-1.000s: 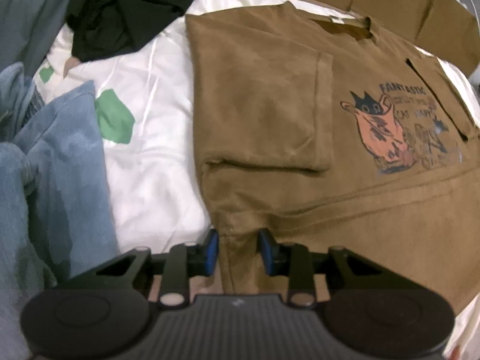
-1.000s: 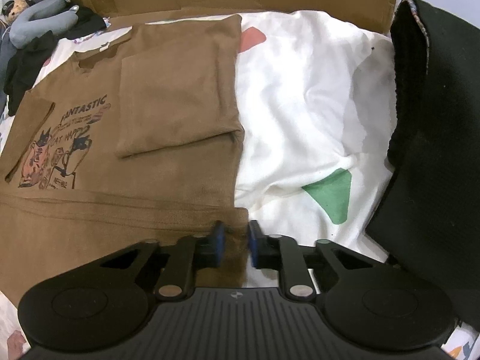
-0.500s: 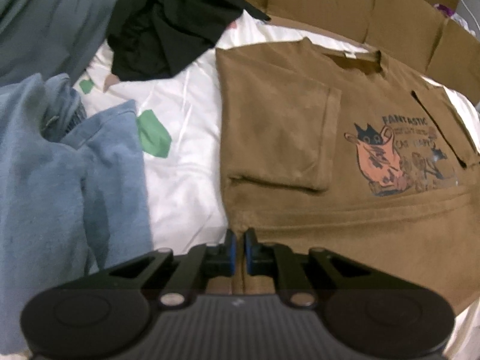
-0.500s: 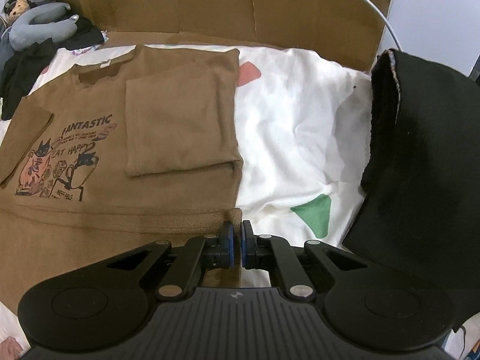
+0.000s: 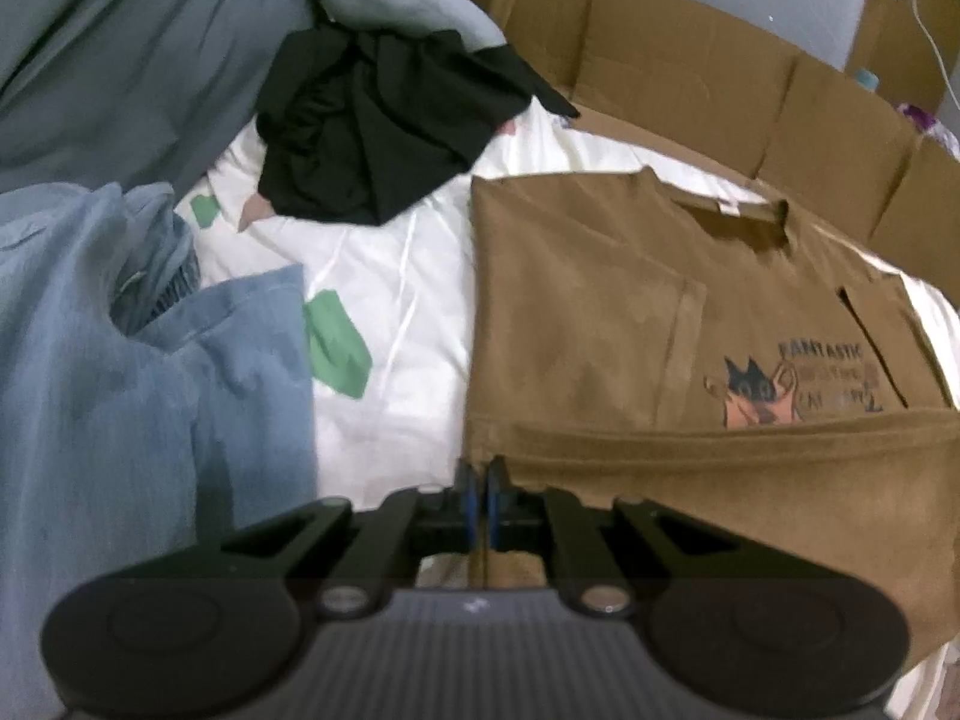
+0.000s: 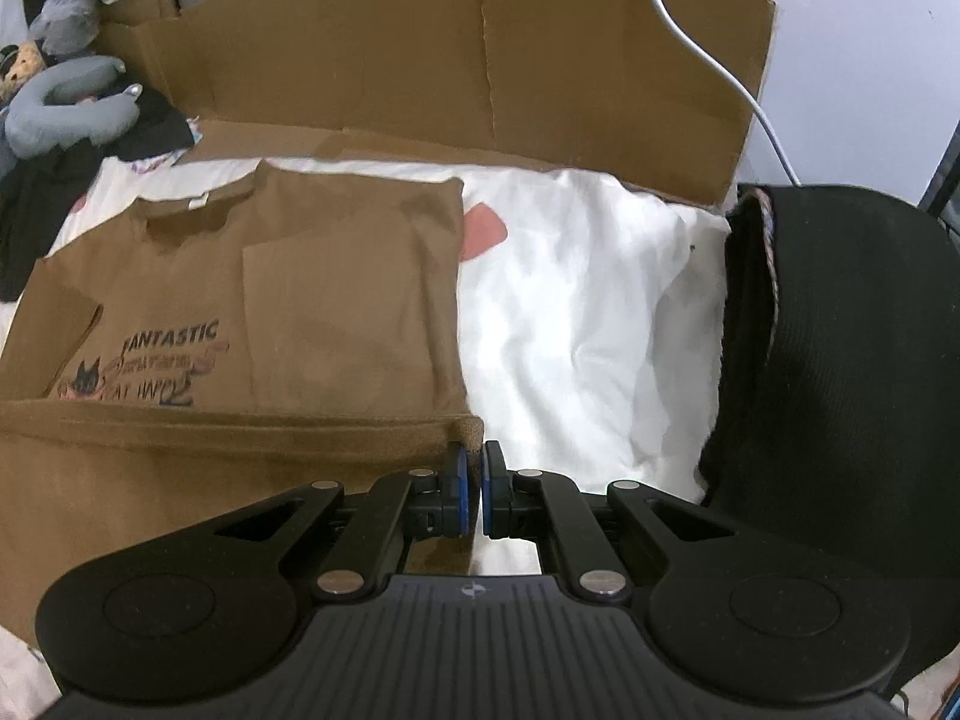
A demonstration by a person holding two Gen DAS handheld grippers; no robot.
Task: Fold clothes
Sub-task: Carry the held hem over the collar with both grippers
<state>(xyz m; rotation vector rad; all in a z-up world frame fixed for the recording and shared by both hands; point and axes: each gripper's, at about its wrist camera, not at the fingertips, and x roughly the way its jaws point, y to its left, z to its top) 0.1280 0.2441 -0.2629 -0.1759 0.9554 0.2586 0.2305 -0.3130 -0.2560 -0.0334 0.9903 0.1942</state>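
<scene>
A brown T-shirt with a cat print and the word FANTASTIC lies face up on a white sheet, both sleeves folded inward. Its bottom hem is raised off the sheet and covers the lower part of the print. My left gripper is shut on the hem's left corner. My right gripper is shut on the hem's right corner. The cloth stretches in a band between the two.
Blue garments and a black one are heaped left of the shirt. A black knit garment lies at the right. A cardboard wall rims the far side, with a white cable over it and a grey plush toy at the far left.
Both grippers closed on the hem's corners and rose, lifting the hem off the sheet; it now hides the lower part of the print.
</scene>
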